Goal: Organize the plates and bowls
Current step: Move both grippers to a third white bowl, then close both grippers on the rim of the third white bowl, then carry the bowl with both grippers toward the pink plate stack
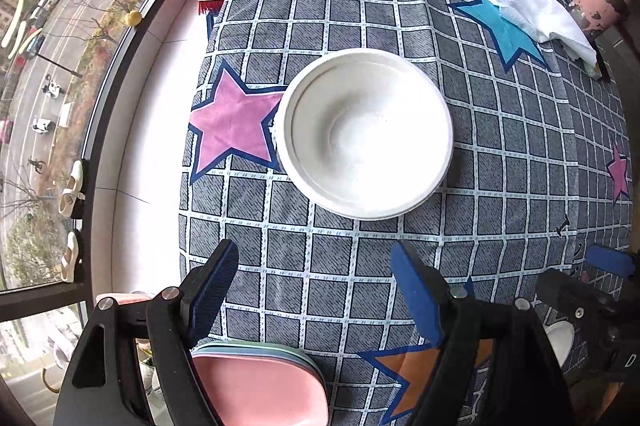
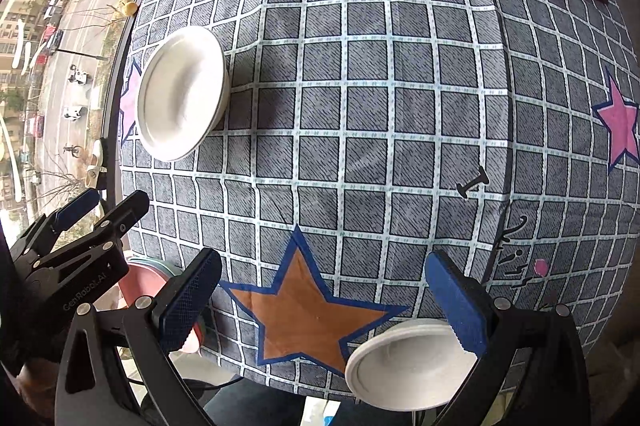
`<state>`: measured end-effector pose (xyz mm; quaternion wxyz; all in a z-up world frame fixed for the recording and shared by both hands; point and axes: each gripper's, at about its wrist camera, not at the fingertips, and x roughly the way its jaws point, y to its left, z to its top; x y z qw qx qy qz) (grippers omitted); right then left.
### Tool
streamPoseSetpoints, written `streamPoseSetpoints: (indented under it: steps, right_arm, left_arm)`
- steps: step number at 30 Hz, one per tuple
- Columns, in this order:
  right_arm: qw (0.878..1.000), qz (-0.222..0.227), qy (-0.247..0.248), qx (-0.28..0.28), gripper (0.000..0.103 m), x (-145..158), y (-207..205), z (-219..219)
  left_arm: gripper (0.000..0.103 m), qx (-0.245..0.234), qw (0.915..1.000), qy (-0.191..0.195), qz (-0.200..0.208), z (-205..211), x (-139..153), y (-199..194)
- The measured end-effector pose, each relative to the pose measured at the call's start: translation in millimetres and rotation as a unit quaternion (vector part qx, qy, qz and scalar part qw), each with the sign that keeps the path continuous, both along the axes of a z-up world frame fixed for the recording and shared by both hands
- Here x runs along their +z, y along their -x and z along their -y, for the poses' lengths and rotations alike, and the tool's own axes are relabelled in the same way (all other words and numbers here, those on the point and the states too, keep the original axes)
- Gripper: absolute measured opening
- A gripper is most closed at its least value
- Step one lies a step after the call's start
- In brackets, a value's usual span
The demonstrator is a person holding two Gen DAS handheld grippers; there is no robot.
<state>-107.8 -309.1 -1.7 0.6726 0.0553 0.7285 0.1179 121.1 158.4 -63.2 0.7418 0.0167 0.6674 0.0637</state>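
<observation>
Nearest our left gripper (image 1: 312,290), whose jaws stand apart with nothing between them, we see a stack of pastel plates (image 1: 264,382), pink on top, at the near edge of the worktop (image 1: 500,154). Our right gripper (image 2: 324,298) is likewise spread wide and empty, with a small white bowl (image 2: 404,362) just beside its right finger at the worktop's near edge. Farther out, we see stacked white bowls (image 1: 366,132) resting on the checked cloth, partly over a pink star (image 1: 232,122).
</observation>
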Motion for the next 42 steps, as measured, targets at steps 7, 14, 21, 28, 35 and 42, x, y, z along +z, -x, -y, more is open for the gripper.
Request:
streamPoseSetpoints:
  steps: [7, 14, 21, 28, 35, 42]
  right_arm:
    - [1.000, 0.016, 0.016, -0.003, 0.102, -20, -57, -46]
    - [0.999, 0.005, 0.036, -0.012, 0.102, -57, -74, -63]
    - [0.998, 0.007, 0.058, 0.003, 0.096, -78, -72, -80]
    - [0.999, 0.011, 0.039, 0.020, 0.051, -86, -59, -99]
    - [1.000, -0.012, 0.002, 0.015, 0.021, -87, -60, -109]
    - [1.000, -0.020, 0.010, 0.003, 0.021, -85, -48, -78]
  left_arm:
    - [0.081, 0.021, 0.9995, -0.010, 0.020, -29, -25, -44]
    - [0.081, 0.011, 0.9997, -0.018, 0.007, -38, -61, -65]
    - [0.081, 0.019, 0.9997, -0.010, -0.011, -49, -85, -70]
    - [0.061, -0.003, 0.9995, 0.026, -0.014, -34, -85, -74]
    - [0.040, -0.040, 0.9987, 0.023, -0.019, 2, -82, -75]
    - [0.040, -0.053, 0.9979, 0.029, -0.023, 48, -78, -65]
